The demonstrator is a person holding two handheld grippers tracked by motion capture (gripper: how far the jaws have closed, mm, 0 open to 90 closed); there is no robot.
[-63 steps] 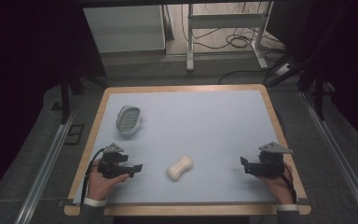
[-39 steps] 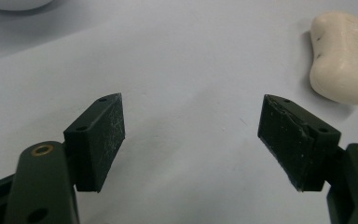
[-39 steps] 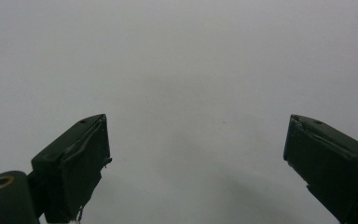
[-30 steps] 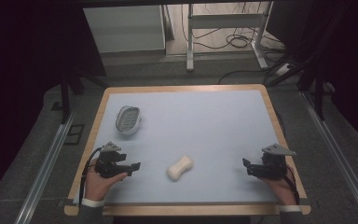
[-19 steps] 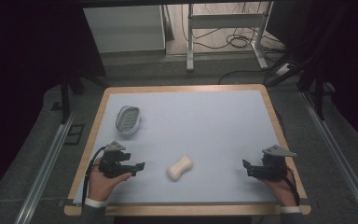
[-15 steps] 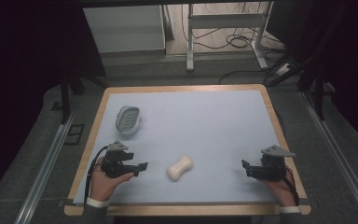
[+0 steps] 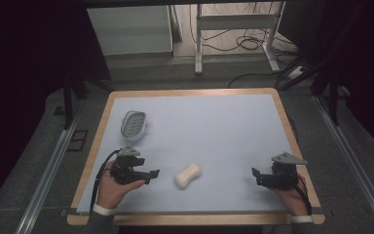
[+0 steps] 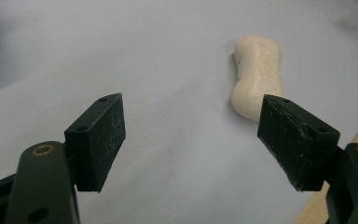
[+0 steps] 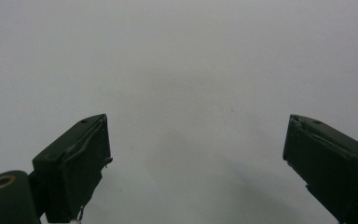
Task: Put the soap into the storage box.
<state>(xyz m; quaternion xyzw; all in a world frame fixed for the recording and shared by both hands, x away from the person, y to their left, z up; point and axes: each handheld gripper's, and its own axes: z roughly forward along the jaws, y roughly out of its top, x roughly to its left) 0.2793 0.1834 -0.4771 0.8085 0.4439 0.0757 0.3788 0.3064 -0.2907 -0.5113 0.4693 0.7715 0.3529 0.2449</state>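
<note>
Lying on the pale blue table top (image 7: 214, 126), near the front edge and a little left of centre, is a cream, waisted bar of soap (image 7: 188, 175); it rests flat, slanted, untouched by either tool; in the left gripper view the bar of soap (image 8: 257, 77) sits ahead of the jaws and off toward the right one, whose tip overlaps its near end in the picture, though contact cannot be judged from here and the high view shows a gap between them; left gripper (image 7: 151, 175) sits just beside the bar on its left, pointing toward it, held in a hand (image 7: 114, 187) that comes in from the front edge; its jaws stand wide apart, nothing between them but bare table; left gripper (image 8: 191, 135) close above the surface; right gripper (image 7: 255, 176) well apart from the bar, near the table's front right corner, pointing inward, a grey three-cornered plate on top; right gripper (image 9: 196, 154) likewise spread wide, gripping nothing, plain table surface in front of it; a white oval soap dish (image 7: 133, 125) with a ribbed inside lies at the left side of the table, behind the left gripper, apart from the bar; wooden rim (image 7: 190, 91) frames the blue top.
</note>
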